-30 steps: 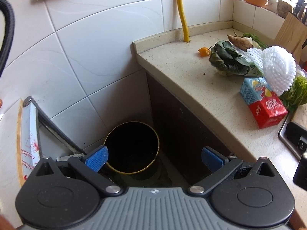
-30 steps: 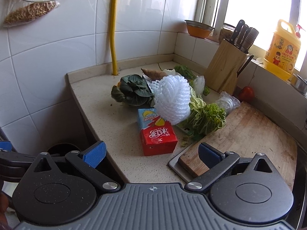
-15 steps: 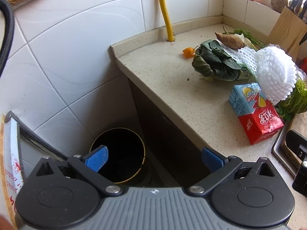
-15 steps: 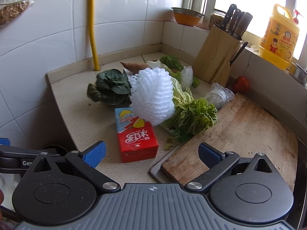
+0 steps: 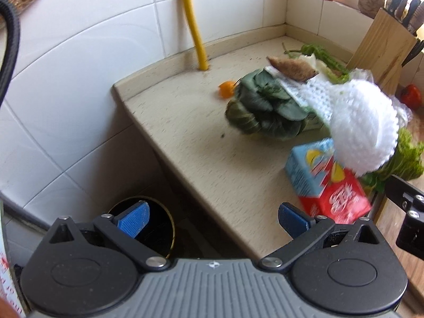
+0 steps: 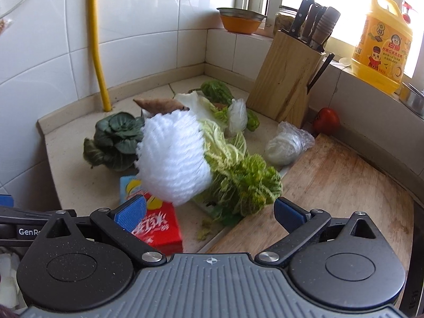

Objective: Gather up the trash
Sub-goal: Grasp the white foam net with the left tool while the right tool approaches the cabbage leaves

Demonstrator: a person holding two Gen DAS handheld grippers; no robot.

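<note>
Countertop, beige speckled stone (image 5: 201,143), runs into a white-tiled corner; a yellow pipe (image 6: 99,53) rises at the back edge. Wooden cutting board (image 6: 341,185) lies to the right, with a wooden knife block (image 6: 285,76) upright behind it and a yellow detergent jug (image 6: 381,42) on the window sill. Round dark bin with a yellow rim (image 5: 156,228) stands on the floor below the counter's left edge, mouth open.

White foam fruit net (image 6: 172,159) lies in the middle of the vegetable pile, overlapping the light green napa cabbage (image 6: 238,175) on its right and the far end of the red and blue drink carton (image 6: 159,225). Dark green leafy bok choy (image 6: 114,140) sits just beside the net, to its left. Crumpled clear plastic bag (image 6: 287,143) rests between cabbage and knife block; a red tomato (image 6: 326,120) is near the block's base.

Left gripper (image 5: 213,220): jaws spread wide, nothing held, poised over the counter edge, one blue pad above the bin. Right gripper (image 6: 209,213): jaws spread wide, nothing held, just short of net and carton
</note>
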